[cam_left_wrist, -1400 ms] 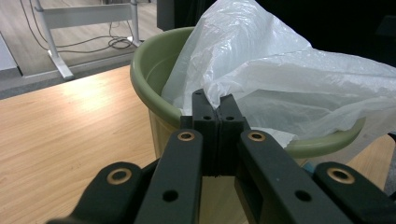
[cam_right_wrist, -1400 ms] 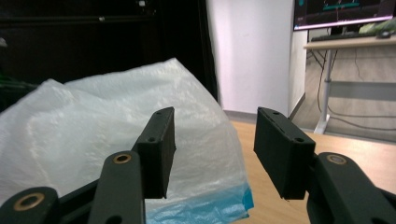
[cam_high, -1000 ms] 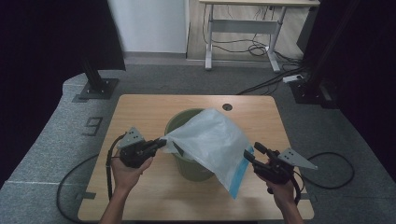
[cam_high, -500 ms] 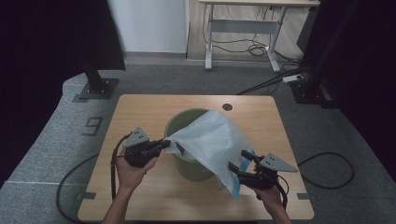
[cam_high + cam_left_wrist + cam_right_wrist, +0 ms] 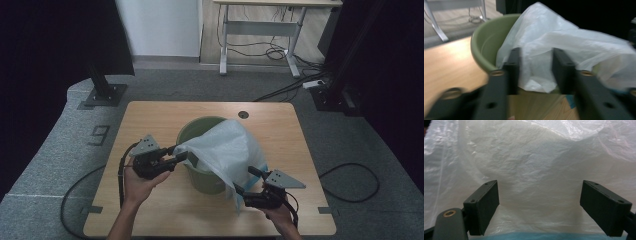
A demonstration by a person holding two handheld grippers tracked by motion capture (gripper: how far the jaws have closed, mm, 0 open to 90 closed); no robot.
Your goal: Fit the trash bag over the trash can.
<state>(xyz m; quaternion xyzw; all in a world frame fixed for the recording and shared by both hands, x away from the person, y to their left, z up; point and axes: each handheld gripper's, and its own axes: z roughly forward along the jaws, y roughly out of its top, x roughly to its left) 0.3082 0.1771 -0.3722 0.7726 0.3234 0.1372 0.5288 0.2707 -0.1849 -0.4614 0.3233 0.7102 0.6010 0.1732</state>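
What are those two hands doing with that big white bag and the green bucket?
A person is working a thin white plastic bag onto a round green plastic bucket on the wooden table, with a gripper in each hand. The left gripper is at the bag's edge by the bucket's rim, fingers apart around a fold of plastic. The right gripper is wide open, facing the bag's lower side. The bag covers part of the bucket's mouth, not all.

Green bucket (image 5: 200, 131), white blue-edged bag (image 5: 227, 150), black tools.
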